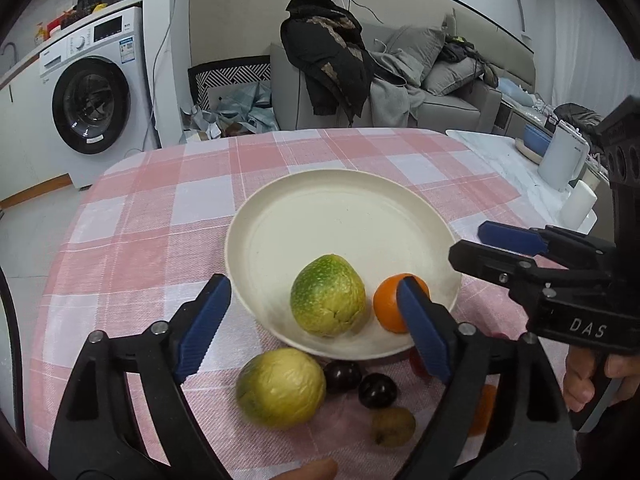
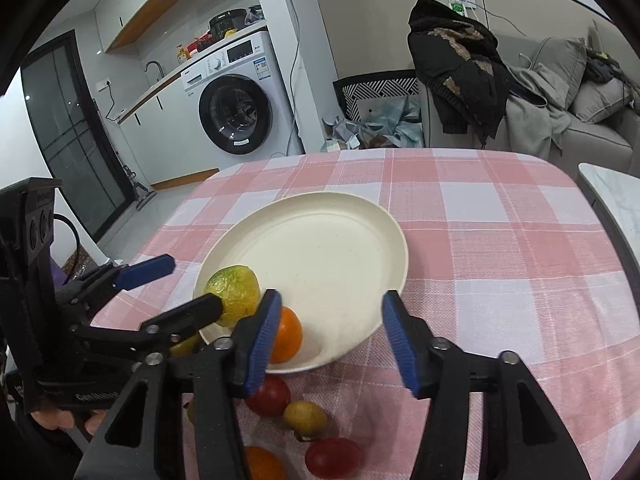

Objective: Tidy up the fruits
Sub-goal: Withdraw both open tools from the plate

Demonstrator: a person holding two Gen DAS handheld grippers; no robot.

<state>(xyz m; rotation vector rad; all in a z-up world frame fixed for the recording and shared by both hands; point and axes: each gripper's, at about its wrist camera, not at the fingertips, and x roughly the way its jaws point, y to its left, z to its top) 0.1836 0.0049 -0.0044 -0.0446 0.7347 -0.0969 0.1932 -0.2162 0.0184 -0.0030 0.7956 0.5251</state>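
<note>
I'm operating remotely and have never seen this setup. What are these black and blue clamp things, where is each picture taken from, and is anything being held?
No robot here: a person holds one handheld tool in each hand, each with a camera looking along its blue-padded fingers. One picture looks along the left tongs, the other along the right tongs. Both are open and hold nothing. On the pink checked tablecloth sits a cream plate holding a green-yellow fruit and an orange. Near its front edge, on the cloth, lie a second yellow-green fruit, two dark plums, red fruits and other small fruits.
</note>
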